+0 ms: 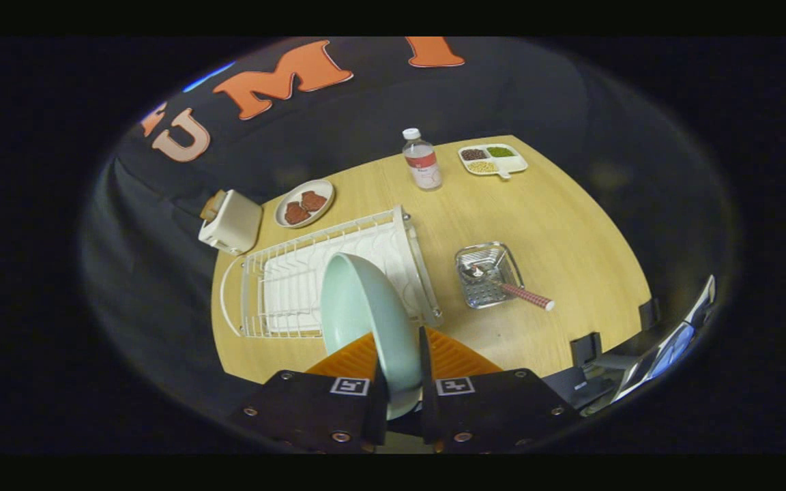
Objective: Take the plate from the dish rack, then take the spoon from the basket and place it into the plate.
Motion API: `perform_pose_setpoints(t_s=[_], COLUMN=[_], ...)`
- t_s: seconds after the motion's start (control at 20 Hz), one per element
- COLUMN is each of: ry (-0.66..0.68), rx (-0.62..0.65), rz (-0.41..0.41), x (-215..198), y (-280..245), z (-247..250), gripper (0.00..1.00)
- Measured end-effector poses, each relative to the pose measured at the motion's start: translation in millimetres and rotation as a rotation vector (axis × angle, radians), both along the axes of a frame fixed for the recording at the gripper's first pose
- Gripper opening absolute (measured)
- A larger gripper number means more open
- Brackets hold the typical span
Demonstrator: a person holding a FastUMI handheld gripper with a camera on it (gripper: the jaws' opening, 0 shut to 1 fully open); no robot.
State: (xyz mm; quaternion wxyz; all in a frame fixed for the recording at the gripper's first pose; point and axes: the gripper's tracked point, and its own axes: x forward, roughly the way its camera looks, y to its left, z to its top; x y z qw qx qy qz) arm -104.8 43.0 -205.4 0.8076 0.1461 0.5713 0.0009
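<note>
A pale green plate (366,314) stands on edge between my two fingers, with my gripper (400,358) shut on its rim. It hangs above the white wire dish rack (311,273), near the rack's right end. To the right of the rack sits a small metal basket (488,276). A spoon (519,293) with a red checked handle lies in the basket, its handle sticking out over the basket's near right corner onto the wooden table (570,239).
Beyond the rack are a white toaster (233,221), a plate of brown food (304,203), a water bottle (422,160) and a divided dish of beans (493,159). Black clamps (585,348) and a screen sit at the table's near right edge.
</note>
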Motion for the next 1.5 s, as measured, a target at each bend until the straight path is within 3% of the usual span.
perform_pose_setpoints(t_s=[0.2, 0.45, 0.65, 0.9, 1.1, 1.2, 1.4, 1.5], ry=[0.018, 0.071, 0.092, 0.104, 0.082, 0.091, 0.014, -0.086], rx=[0.057, 0.222, 0.259, 0.275, 0.323, 0.330, 0.296, 0.230], rz=[0.013, -0.074, -0.115, -0.108, -0.181, -0.219, -0.253, -0.267], x=[-42.7, -88.2, -99.2, -103.0, -91.2, -89.1, -70.9, -50.0], y=[-12.0, -11.1, -12.4, -8.7, -0.4, -2.1, -16.8, -36.4], z=[-30.6, -70.5, -107.0, -139.0, -154.1, -161.2, -155.4, -144.0], gripper=[0.21, 0.21, 0.21, 0.23, 0.24, 0.26, 0.42, 0.56])
